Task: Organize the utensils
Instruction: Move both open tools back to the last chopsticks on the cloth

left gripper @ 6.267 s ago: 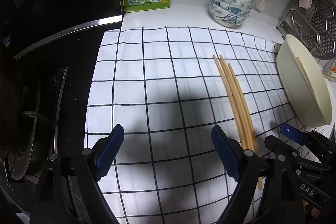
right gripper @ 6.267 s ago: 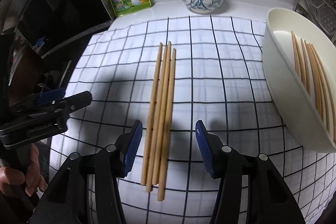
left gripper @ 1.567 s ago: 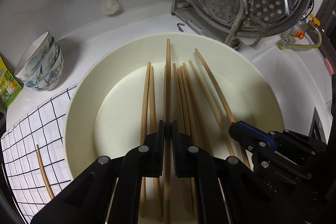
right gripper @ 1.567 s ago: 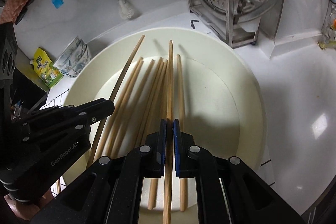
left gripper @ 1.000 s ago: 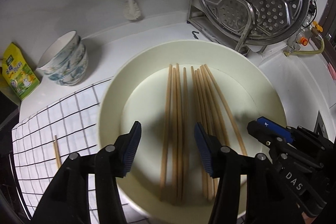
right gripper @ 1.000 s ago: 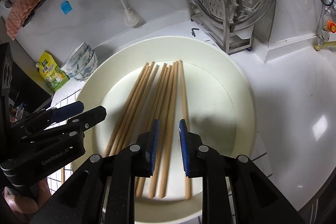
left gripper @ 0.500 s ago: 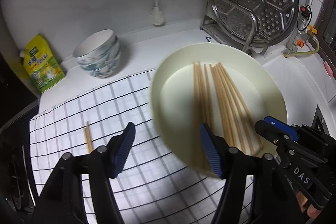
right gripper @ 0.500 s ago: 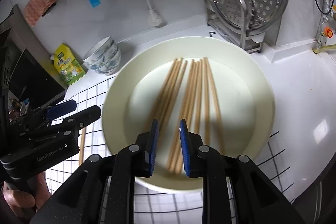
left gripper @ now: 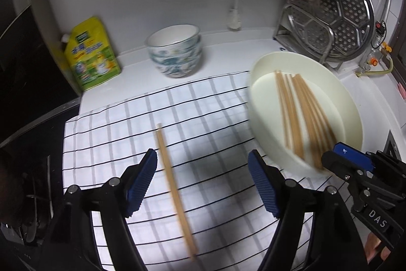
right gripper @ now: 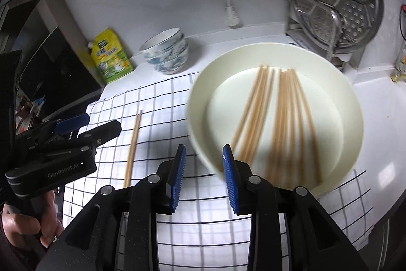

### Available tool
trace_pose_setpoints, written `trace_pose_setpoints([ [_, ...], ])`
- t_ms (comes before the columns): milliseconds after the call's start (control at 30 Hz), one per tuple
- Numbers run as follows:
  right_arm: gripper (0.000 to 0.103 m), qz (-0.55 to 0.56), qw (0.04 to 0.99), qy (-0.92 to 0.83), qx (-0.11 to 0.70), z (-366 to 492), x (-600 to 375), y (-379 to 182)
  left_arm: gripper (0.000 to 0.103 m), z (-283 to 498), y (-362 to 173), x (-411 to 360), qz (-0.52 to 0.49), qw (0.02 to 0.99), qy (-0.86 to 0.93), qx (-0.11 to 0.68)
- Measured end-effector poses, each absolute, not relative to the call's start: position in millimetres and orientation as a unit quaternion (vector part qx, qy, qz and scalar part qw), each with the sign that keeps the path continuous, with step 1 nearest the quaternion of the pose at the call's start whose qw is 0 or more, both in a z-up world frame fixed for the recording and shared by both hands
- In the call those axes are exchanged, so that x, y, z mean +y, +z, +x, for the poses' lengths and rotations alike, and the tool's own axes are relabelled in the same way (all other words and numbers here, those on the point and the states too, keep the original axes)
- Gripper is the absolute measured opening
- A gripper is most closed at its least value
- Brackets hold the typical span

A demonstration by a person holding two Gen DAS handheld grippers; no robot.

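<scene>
Nearly done, by the look of it: most chopsticks (right gripper: 276, 123) lie in the cream bowl (right gripper: 355, 118) on the counter's right; one stray chopstick (left gripper: 172, 189) is left on the checked cloth (left gripper: 215, 98). Left gripper (left gripper: 203, 180) wide, empty, jaws just opened further, over the stray. Right gripper (right gripper: 204, 174) narrower, also just opened, empty. Motion blur makes the bowl's count uncertain; the stray's near end is hidden in the right view.
</scene>
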State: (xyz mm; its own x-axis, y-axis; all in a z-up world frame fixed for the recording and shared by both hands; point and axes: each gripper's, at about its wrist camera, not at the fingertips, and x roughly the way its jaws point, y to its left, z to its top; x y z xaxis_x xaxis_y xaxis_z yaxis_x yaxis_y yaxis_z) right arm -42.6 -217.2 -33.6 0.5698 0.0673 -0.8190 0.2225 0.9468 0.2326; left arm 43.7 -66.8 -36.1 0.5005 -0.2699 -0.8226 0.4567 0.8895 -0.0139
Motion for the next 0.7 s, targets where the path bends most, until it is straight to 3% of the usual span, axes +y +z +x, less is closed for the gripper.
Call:
trace_pose_setpoints([
  [200, 0.035, 0.147, 0.872, -0.026, 0.466, -34.8, -177.6, -37.2, 0.073, 47.4, -43.4, -21.3, 0.091, 0.862, -0.196, 0.458],
  [700, 0.035, 0.128, 0.859, 0.009, 0.496, -23.1, -102.3, -74.0, 0.076, 57.9, -78.8, 57.7, 0.066, 0.862, -0.156, 0.478],
])
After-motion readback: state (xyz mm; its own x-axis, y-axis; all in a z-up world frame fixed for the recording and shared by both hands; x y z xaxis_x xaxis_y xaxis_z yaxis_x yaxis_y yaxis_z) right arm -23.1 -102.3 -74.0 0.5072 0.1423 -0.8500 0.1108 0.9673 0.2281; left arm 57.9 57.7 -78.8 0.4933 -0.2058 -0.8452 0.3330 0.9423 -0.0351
